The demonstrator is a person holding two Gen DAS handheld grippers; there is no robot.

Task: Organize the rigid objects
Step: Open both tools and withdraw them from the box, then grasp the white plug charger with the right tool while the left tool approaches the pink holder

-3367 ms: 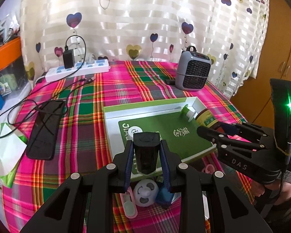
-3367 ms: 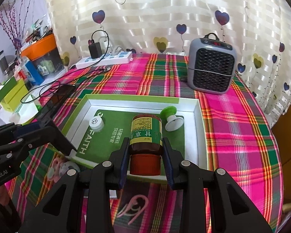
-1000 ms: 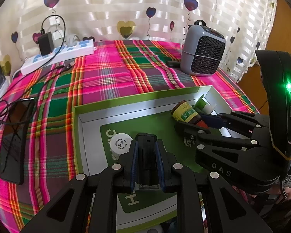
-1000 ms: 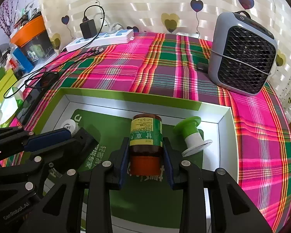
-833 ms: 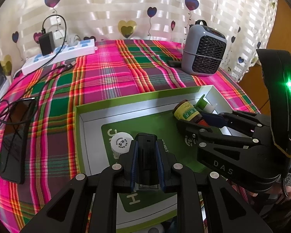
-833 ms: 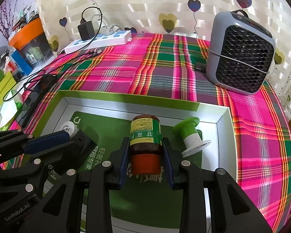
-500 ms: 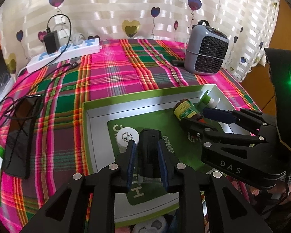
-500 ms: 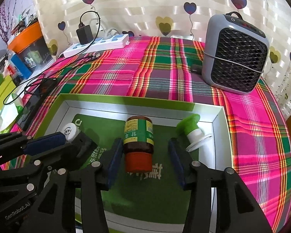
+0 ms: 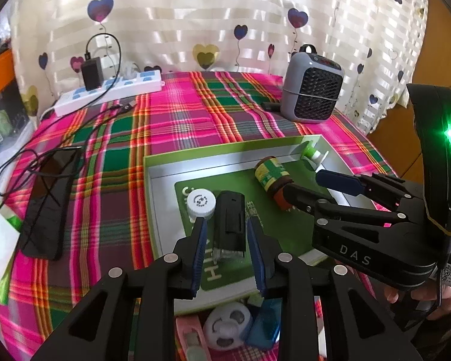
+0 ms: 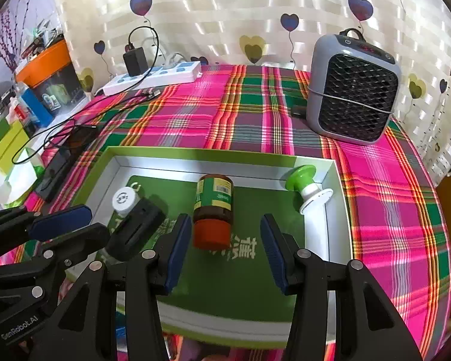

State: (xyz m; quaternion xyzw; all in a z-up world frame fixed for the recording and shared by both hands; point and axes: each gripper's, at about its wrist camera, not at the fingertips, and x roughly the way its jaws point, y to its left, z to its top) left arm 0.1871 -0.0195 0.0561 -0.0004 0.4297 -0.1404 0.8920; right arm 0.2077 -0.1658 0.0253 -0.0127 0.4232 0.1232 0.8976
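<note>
Green-lined tray [image 10: 171, 152] on the desk holds the brown bottle [image 10: 213, 210] lying lengthwise between the spread jaws of the released right hand-held gripper [image 10: 222, 242], red cap nearest, while the left hand-held gripper [image 9: 225, 240], likewise released, straddles the black block [image 9: 229, 222].
</note>
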